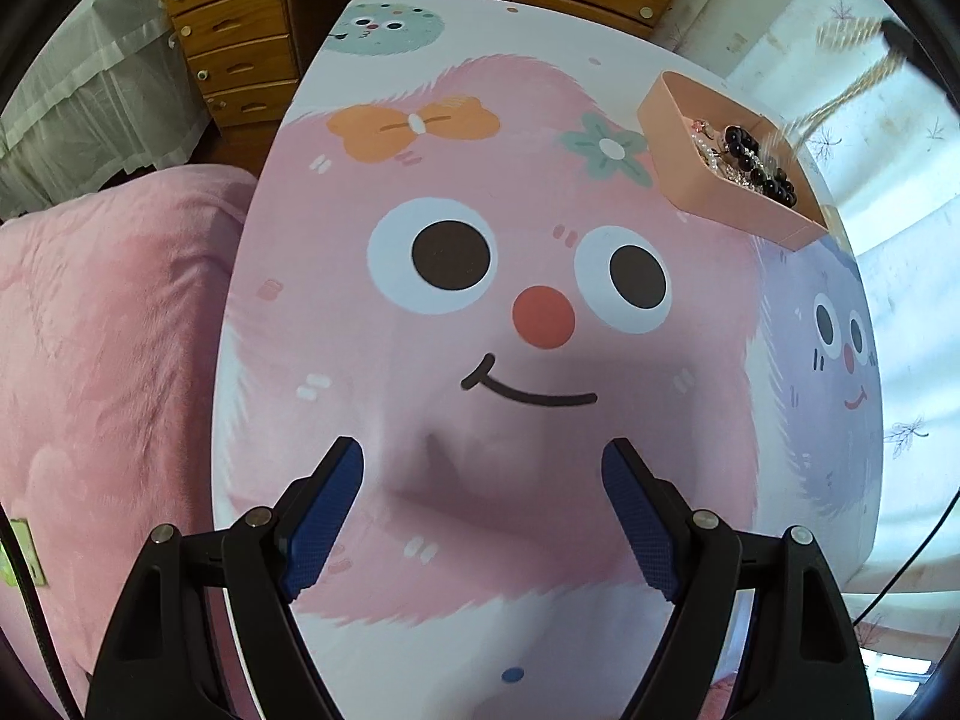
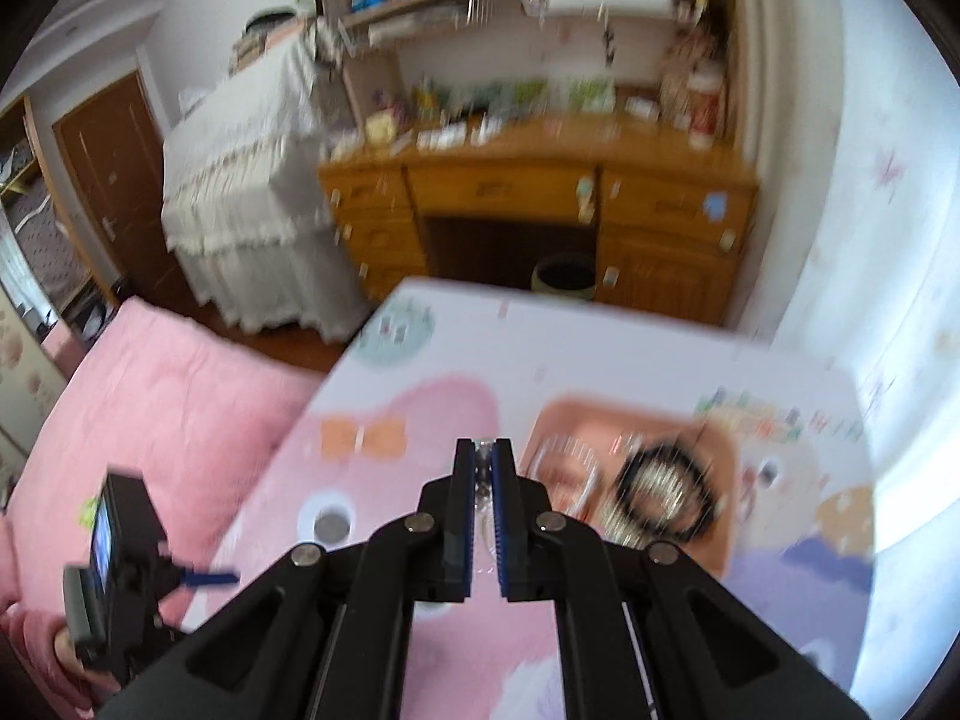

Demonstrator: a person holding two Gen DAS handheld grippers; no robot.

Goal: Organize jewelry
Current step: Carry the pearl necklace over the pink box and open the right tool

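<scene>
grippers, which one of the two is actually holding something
The right gripper: its blue-padded fingers are shut on a small clear sparkly jewelry piece, above the cartoon-print table. The left gripper is open and holds nothing.

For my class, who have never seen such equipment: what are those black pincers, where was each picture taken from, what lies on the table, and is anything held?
There is no robot: a person holds a two-finger gripper in each hand, each with a camera looking along its blue-padded fingers. The left view shows the open, empty left gripper above the cartoon-print table cover; the pink cardboard tray on it holds black bead bracelets and other jewellery. The blurred right view shows the right gripper shut on a small clear sparkling piece, too blurred to identify, near that tray.
</scene>
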